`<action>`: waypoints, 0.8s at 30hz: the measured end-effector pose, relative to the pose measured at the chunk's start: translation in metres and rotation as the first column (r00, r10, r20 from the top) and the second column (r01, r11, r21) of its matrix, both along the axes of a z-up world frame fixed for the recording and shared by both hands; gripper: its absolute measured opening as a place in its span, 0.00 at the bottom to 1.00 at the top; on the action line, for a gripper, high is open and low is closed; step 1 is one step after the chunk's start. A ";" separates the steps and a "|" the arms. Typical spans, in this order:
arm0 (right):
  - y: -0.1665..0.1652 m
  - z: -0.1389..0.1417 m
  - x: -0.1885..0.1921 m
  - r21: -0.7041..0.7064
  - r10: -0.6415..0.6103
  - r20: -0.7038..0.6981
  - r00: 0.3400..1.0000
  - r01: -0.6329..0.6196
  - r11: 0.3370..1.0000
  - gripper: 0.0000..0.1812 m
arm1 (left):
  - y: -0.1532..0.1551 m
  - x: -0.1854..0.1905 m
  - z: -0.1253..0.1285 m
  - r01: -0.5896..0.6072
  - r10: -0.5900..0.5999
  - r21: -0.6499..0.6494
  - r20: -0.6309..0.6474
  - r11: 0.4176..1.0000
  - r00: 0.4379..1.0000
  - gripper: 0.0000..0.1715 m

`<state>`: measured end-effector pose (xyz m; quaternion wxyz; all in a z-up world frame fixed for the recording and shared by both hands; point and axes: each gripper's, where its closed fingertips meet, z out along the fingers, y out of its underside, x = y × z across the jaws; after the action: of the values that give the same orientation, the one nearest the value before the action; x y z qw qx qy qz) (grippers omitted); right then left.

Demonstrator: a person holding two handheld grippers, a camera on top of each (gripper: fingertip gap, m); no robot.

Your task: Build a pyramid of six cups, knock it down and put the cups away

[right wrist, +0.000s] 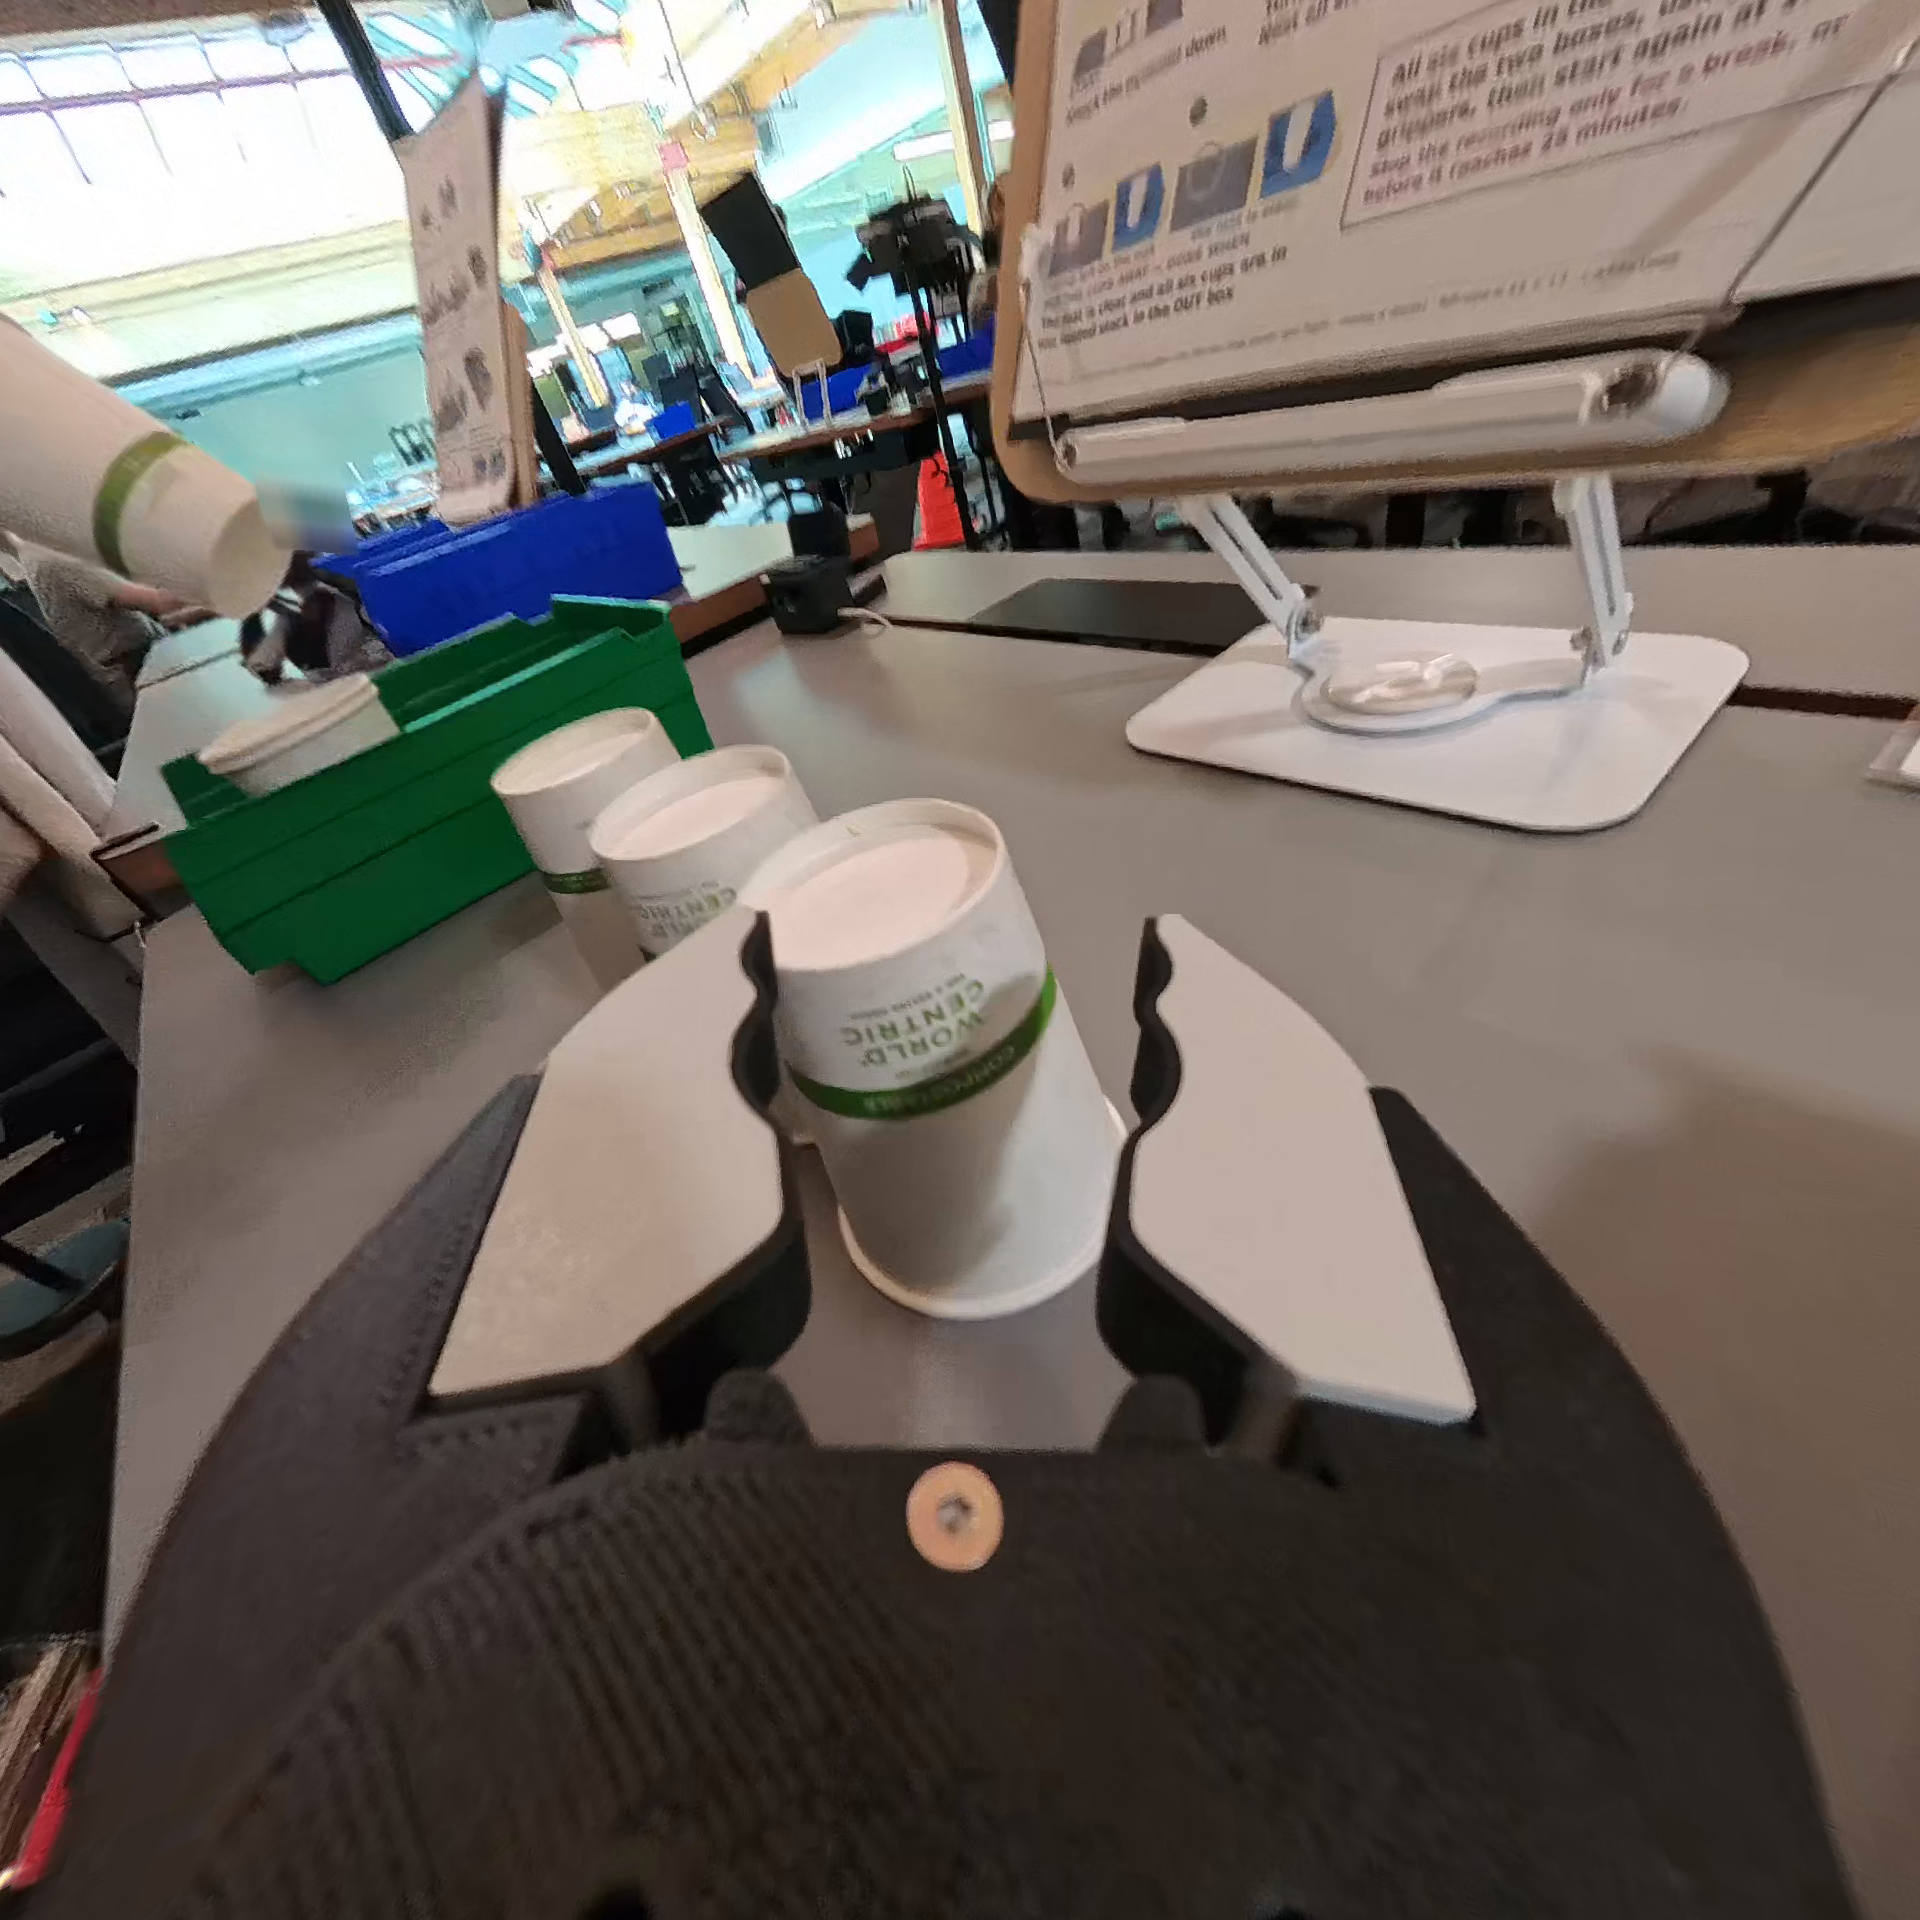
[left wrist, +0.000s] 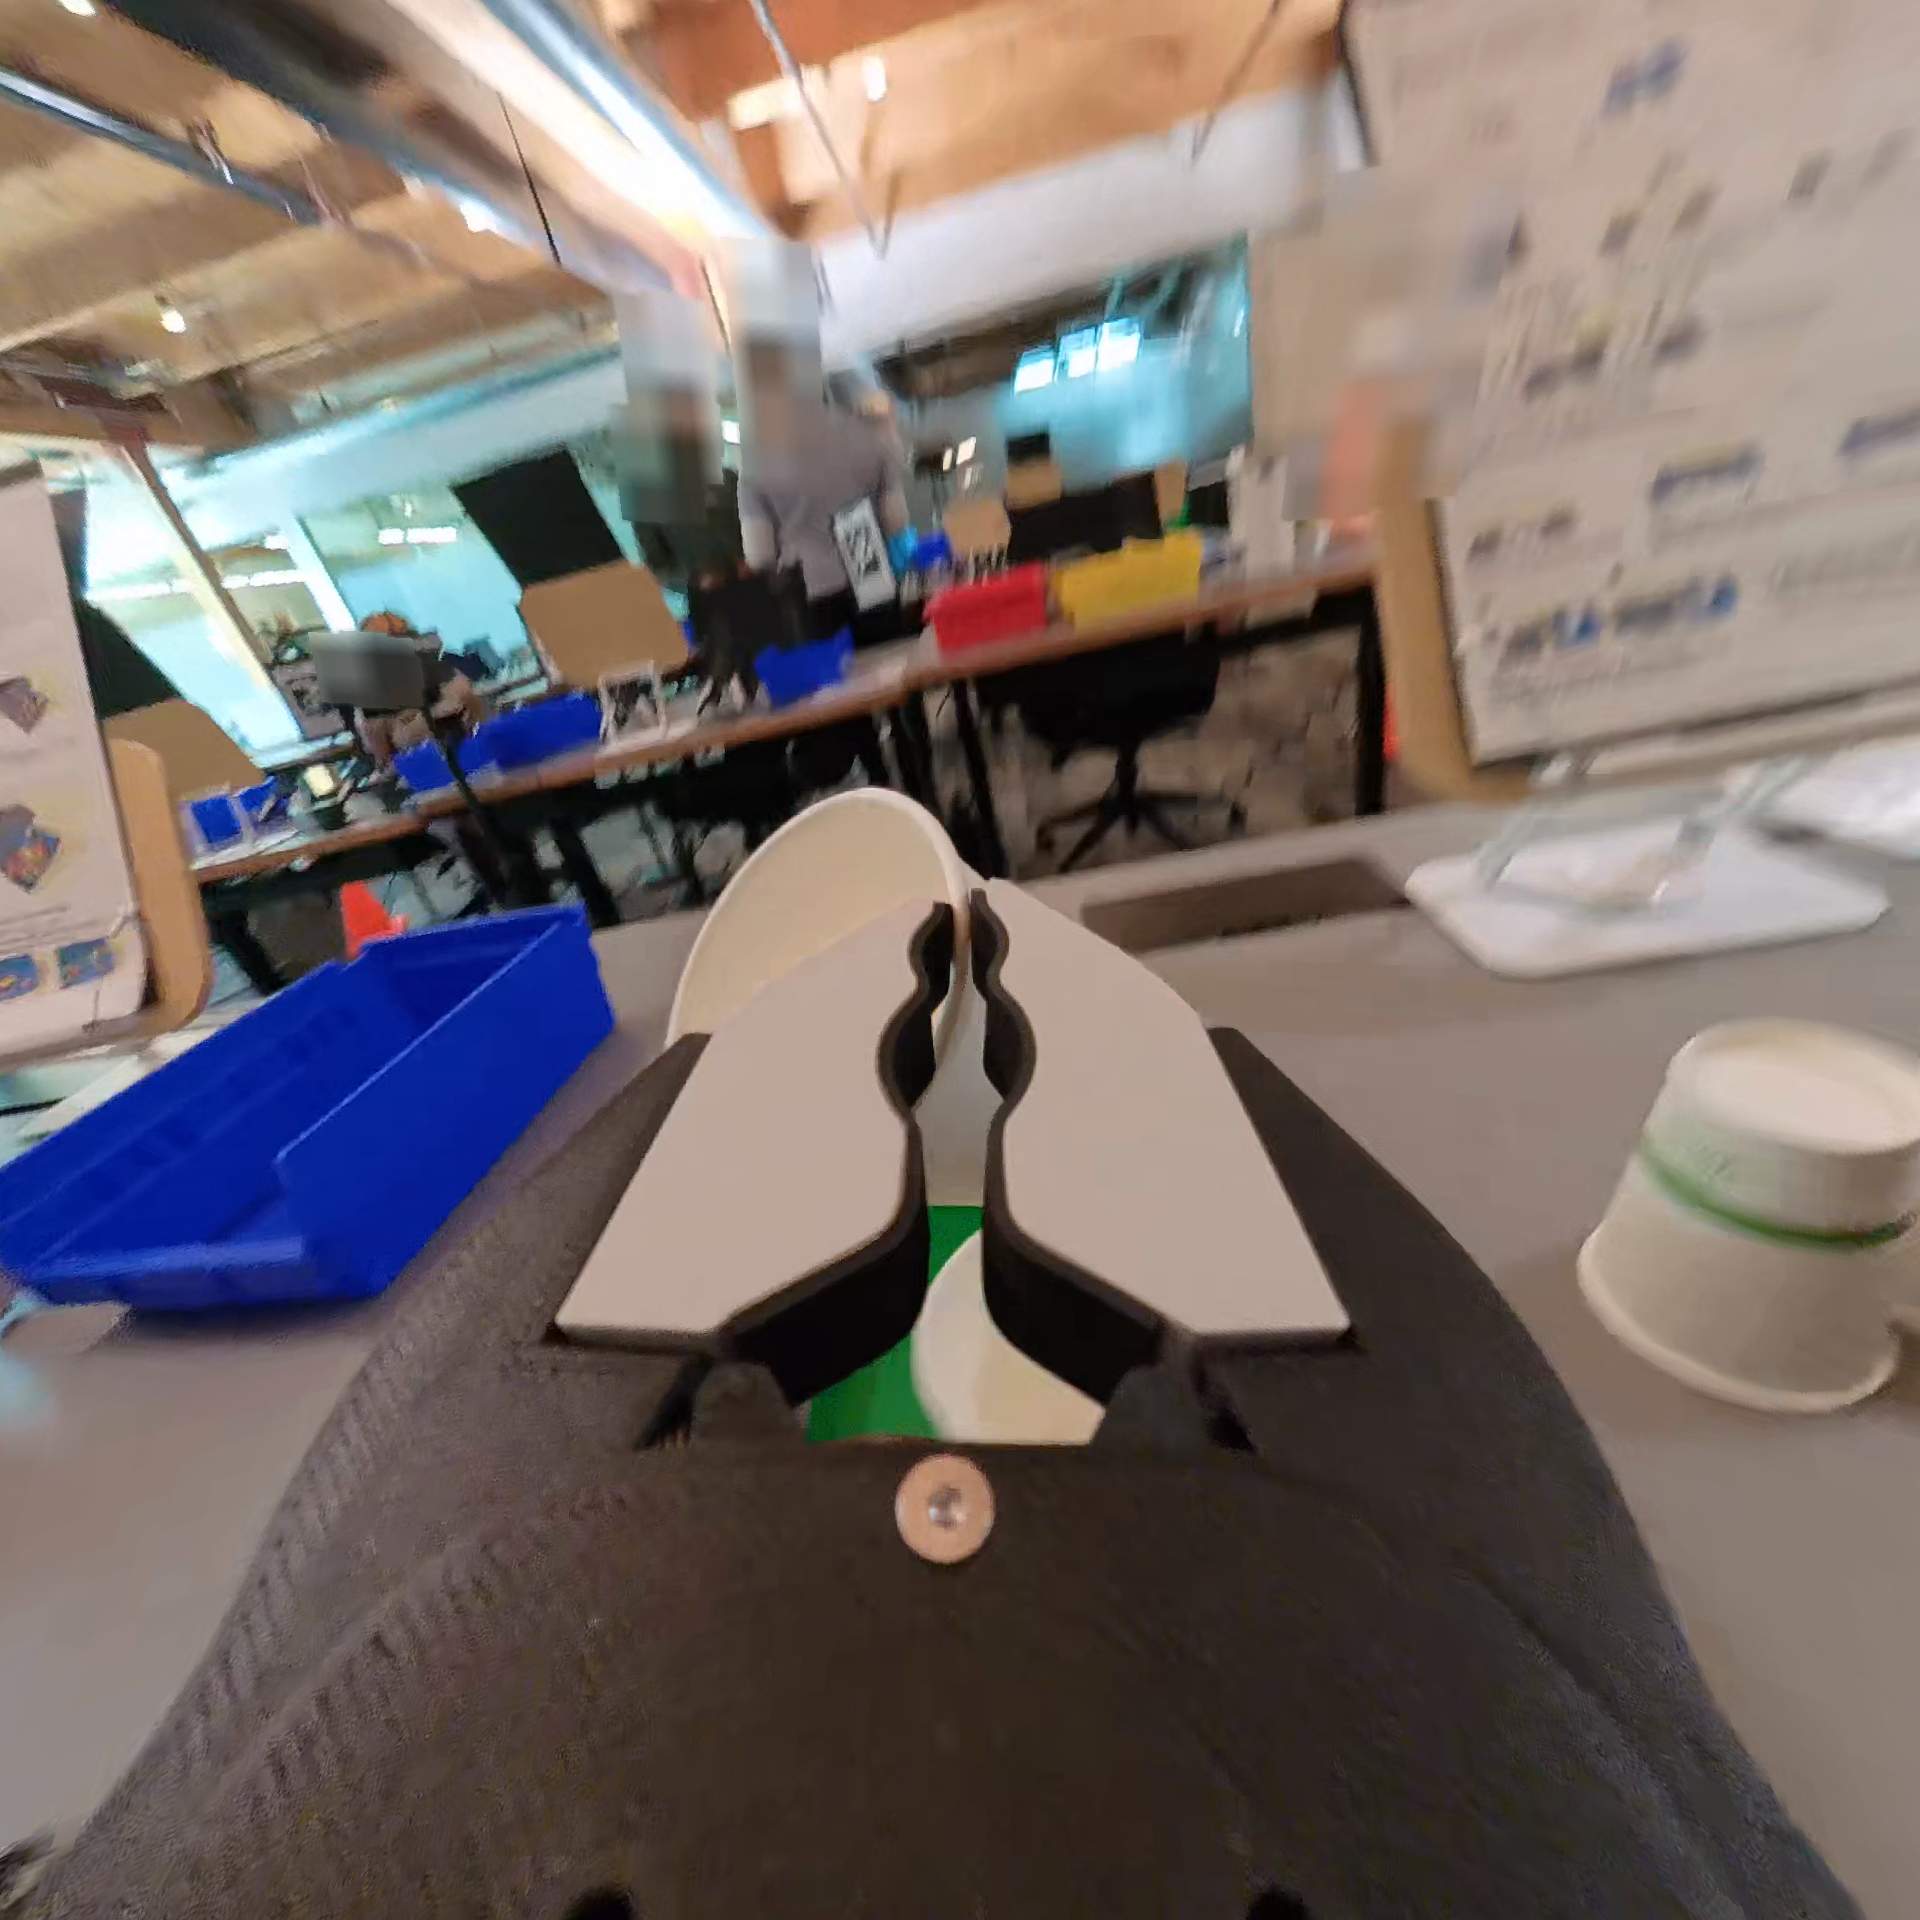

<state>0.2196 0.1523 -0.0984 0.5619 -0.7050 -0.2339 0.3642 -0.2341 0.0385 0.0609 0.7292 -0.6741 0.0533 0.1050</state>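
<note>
My left gripper (left wrist: 961,925) is shut on the wall of a white paper cup (left wrist: 810,914) and holds it tilted in the air. That cup also shows at the upper left of the right wrist view (right wrist: 135,499). My right gripper (right wrist: 956,945) is open, its jaws on either side of an upside-down paper cup (right wrist: 935,1091) with a green band, standing on the grey table (right wrist: 1351,1039). The left finger is close to the cup or touching it. Two more upside-down cups (right wrist: 707,842) (right wrist: 582,790) stand in a row behind it.
A green bin (right wrist: 436,831) at the left holds a cup lying in it (right wrist: 301,732). A blue bin (left wrist: 312,1122) lies beyond it. A white document stand (right wrist: 1434,717) with a sheet stands at the back right. Another upside-down cup (left wrist: 1756,1205) stands to the right of my left gripper.
</note>
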 end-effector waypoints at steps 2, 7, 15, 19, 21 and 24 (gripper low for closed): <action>-0.007 0.016 -0.003 0.057 0.012 -0.044 0.999 -0.010 0.998 0.38 | -0.008 0.019 0.024 0.071 -0.078 0.101 0.063 0.992 0.995 0.03; -0.053 0.054 -0.042 0.103 0.166 -0.221 0.961 -0.147 0.984 0.43 | -0.020 0.087 0.064 0.278 -0.351 0.307 0.218 0.910 0.910 0.03; -0.157 0.077 -0.131 -0.014 0.420 -0.580 0.698 -0.524 0.852 0.44 | -0.024 0.243 0.038 0.545 -0.710 0.456 0.438 0.704 0.551 0.02; -0.148 0.087 -0.118 -0.046 0.329 -0.742 0.584 -0.534 0.844 0.46 | -0.036 0.310 0.004 0.659 -0.785 0.443 0.455 0.609 0.420 0.02; -0.136 0.099 -0.098 -0.007 0.296 -0.800 0.522 -0.501 0.865 0.47 | -0.039 0.333 -0.015 0.701 -0.792 0.405 0.465 0.587 0.395 0.02; -0.119 0.104 -0.075 0.020 0.275 -0.773 0.572 -0.412 0.911 0.45 | -0.043 0.355 -0.040 0.741 -0.791 0.379 0.518 0.555 0.327 0.02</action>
<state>0.1444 0.0338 0.0057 0.4659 -0.4697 -0.0781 0.7458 0.1210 -0.0048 0.0212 0.6856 -0.5323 0.1091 -0.4845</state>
